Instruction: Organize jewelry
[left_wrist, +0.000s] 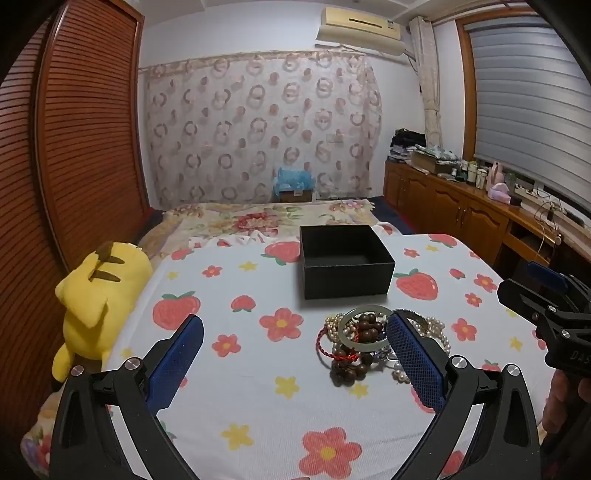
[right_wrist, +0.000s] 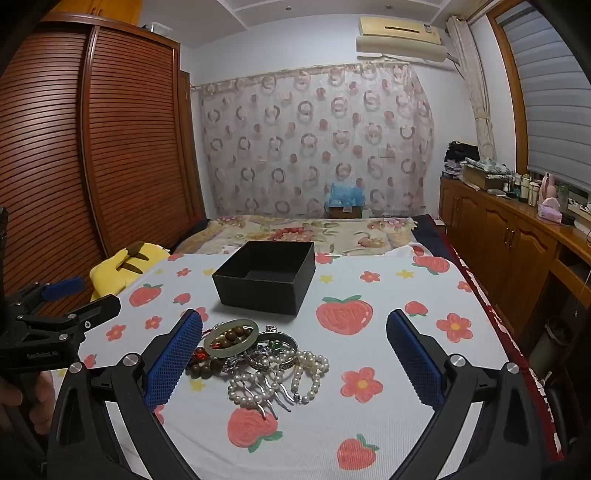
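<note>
Left wrist view: my left gripper (left_wrist: 295, 354) spread wide, nothing between the pads; jewelry pile (left_wrist: 373, 347) on the strawberry sheet (left_wrist: 236, 280), just short of the open black box (left_wrist: 345, 260). Right wrist view: my right gripper (right_wrist: 294, 350) spread too, hovering over the pile, holding nothing

A bed carries everything, spread with a white cover (right_wrist: 388, 387) printed with strawberries and flowers. Straight ahead of the right gripper (right_wrist: 294, 350), past its fingertips, an open black box (right_wrist: 266, 284) stands on the cover. Nearer, just inside that gripper's left finger, lies a heap of jewelry (right_wrist: 258, 354): a pale green bangle, brown wooden beads, a red cord, pearl strands and silver pieces, all touching. Far to the gripper's left, at the bed's edge, a yellow plush toy (left_wrist: 96, 295) lies on its side. Beyond the box, a floral blanket (right_wrist: 306, 230) covers the far end.
</note>
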